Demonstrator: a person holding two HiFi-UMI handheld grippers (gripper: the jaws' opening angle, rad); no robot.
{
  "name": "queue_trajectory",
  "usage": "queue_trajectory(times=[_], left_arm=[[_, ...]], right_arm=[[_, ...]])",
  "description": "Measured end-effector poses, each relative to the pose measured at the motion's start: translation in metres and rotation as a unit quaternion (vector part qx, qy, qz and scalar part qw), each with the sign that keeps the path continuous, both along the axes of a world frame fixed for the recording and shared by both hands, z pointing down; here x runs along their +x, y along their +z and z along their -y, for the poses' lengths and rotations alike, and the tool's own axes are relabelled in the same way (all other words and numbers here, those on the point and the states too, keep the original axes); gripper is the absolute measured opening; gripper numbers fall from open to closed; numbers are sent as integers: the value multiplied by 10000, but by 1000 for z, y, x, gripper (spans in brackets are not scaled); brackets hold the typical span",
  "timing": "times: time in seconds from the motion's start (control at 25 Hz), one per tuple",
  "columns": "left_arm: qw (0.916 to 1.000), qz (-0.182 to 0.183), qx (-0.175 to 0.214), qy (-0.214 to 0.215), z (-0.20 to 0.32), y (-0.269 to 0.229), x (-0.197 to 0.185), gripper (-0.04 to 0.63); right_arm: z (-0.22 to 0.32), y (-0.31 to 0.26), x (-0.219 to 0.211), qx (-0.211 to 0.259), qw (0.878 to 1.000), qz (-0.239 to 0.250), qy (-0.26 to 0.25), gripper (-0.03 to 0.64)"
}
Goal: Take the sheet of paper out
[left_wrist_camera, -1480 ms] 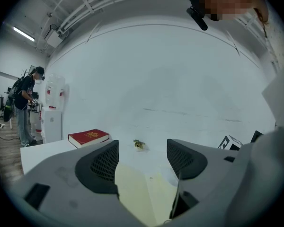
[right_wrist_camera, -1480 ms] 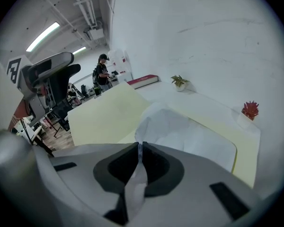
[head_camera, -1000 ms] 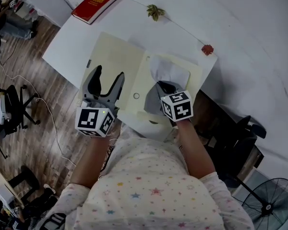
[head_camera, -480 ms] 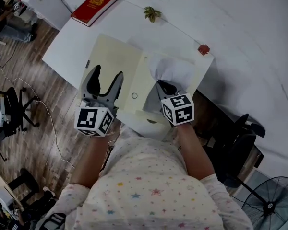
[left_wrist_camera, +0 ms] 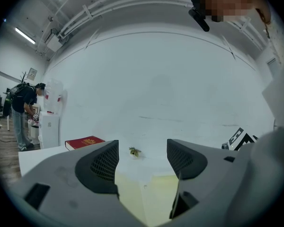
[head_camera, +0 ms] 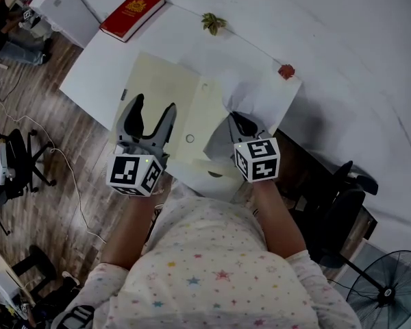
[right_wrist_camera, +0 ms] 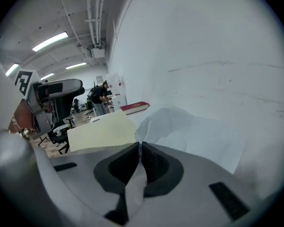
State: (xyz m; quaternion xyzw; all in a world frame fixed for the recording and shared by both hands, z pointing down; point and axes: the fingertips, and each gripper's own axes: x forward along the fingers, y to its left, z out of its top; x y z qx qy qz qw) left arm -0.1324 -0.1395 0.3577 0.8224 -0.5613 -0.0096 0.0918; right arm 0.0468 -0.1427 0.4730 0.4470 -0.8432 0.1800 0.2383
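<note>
The right gripper [head_camera: 238,123] pinches the sheet of paper [head_camera: 257,91], which spreads away rightward off the folder [head_camera: 166,91] (the left gripper [head_camera: 149,112] gapes empty).

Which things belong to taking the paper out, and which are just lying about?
Job: crumpled white paper sheet, pale yellow card folder, right tongs gripping the sheet.
Lying about: red hardback book, yellow-green dried leaf, small red object, open left tongs.
</note>
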Motion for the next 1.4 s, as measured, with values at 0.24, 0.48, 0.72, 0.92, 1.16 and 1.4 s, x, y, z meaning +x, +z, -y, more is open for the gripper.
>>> queue_trajectory(times=[0.24,0.48,0.72,0.92,1.16,1.4], left_arm=[[10000,-34,1,56,1,0,3,295],[9999,-50,47,146,0,-4,7,295],[9996,-53,86,248,-2,-10,9,295],[9994,-67,123,320,-1,-16,12,295],[9989,-63,231,403,-2,-26,19,295],[9985,-109,396,365,-4,-42,21,295]], right_arm=[[9,-16,17,312,9990,97,316,18],[10,-35,27,711,9964,-102,450,18],[9,-45,36,841,9945,-45,626,18],[7,-60,45,1030,9917,-27,769,18],[3,-77,59,1209,9884,-8,922,18],[-1,-99,71,1432,9839,67,1070,18]])
